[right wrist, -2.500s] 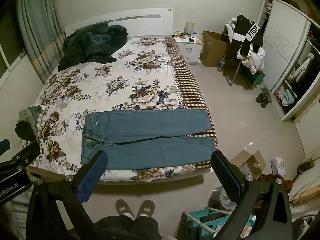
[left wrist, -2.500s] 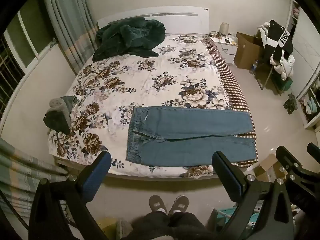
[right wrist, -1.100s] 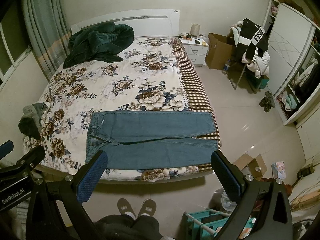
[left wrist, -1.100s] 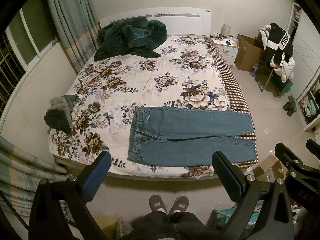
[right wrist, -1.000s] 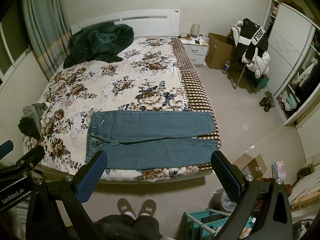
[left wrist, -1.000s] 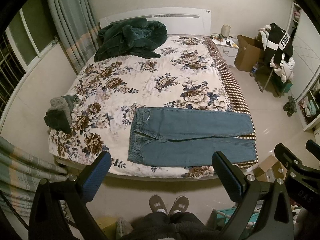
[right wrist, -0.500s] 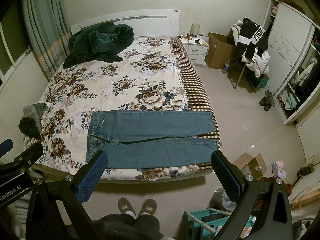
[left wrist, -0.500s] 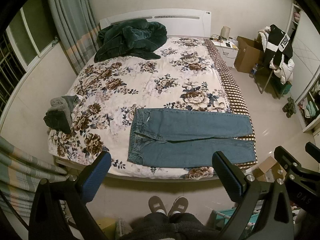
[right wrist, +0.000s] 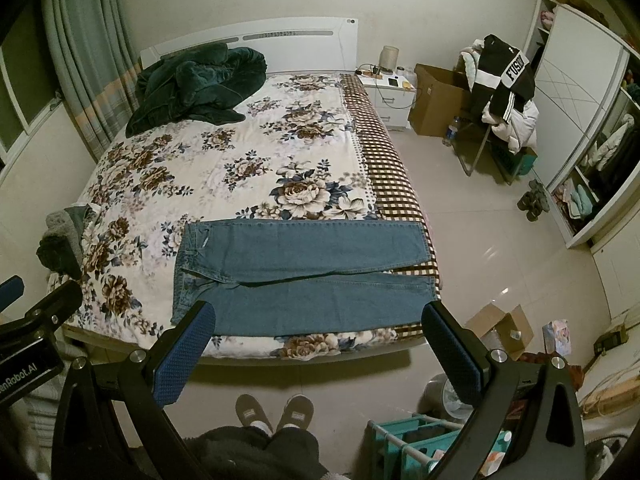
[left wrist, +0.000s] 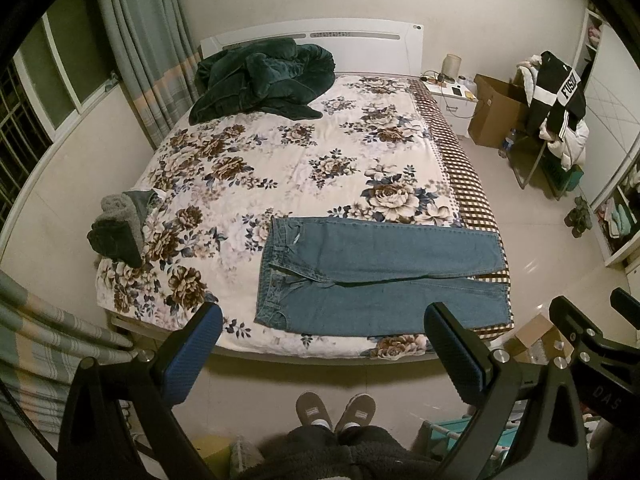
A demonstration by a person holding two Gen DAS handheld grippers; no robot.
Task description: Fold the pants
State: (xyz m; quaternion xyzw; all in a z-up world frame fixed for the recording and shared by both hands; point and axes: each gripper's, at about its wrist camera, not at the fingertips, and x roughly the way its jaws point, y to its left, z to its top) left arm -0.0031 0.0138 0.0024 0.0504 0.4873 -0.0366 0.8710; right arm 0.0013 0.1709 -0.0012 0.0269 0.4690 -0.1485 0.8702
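**Left wrist view: jeans laid flat, both grippers raised and empty**

Left wrist view shows the blue jeans (left wrist: pixel 380 276) spread flat across the foot of the bed (left wrist: pixel 280 168), on the floral bedspread. The waistband points to the left and the leg hems reach the checked strip at the right edge. The two legs lie side by side, the farther leg overlapping the nearer along the inseam. Judgement: this layout suits a first lengthwise fold, one leg over the other.

The left gripper (left wrist: pixel 320 344) is held high, well apart from the denim, with its fingers (left wrist: pixel 192 352) spread wide and nothing between them. The right gripper (right wrist: pixel 316 340) hangs likewise above the bed's near edge, its fingers (right wrist: pixel 184 356) wide apart and empty. Judgement: both are held back to frame the whole garment before an approach.

The person stands at the foot of the bed; slippers (left wrist: pixel 336 412) show on the floor, toes toward the mattress.

Other items sit clear of the work area:
- a dark green blanket (left wrist: pixel 260 80) bunched at the headboard;
- a small grey and dark clothing pile (left wrist: pixel 118 228) at the left edge of the bed.

Task status, judged: no fold made yet. A likely grasp would take the near waistband corner with the left gripper and the near hem with the right.

Risk, judged: the hems lie at the bed's right edge and could slip off if dragged.
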